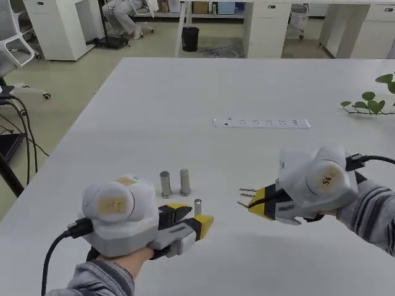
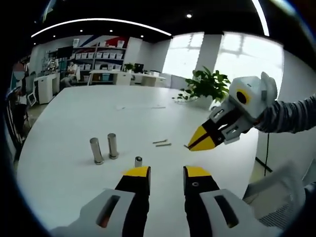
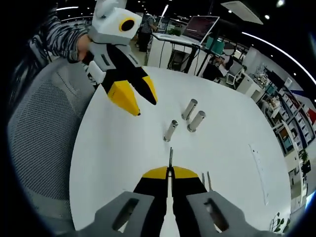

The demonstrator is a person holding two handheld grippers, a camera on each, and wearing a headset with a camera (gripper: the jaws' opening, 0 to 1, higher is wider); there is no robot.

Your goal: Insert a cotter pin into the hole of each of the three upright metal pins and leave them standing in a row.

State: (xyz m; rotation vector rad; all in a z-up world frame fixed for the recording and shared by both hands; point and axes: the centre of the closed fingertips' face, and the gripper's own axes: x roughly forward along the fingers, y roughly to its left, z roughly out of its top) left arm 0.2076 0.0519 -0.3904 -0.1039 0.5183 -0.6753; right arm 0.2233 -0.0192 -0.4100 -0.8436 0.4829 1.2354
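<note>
Three upright metal pins stand on the white table: two side by side (image 1: 165, 184) (image 1: 184, 182) and a shorter one (image 1: 198, 206) nearer me. My left gripper (image 1: 196, 216) is open, its yellow tips just short of the short pin (image 2: 138, 161). My right gripper (image 1: 252, 201) is shut on a thin cotter pin (image 3: 170, 158) that sticks out past its tips toward the short pin (image 3: 171, 130). Two more cotter pins (image 2: 160, 141) lie on the table beside the right gripper (image 2: 200, 140).
A white power strip (image 1: 261, 123) lies further back on the table. Plant leaves (image 1: 370, 102) reach in at the right edge. A mesh chair (image 3: 39, 128) stands at the table's near side. Desks and cabinets stand beyond the table.
</note>
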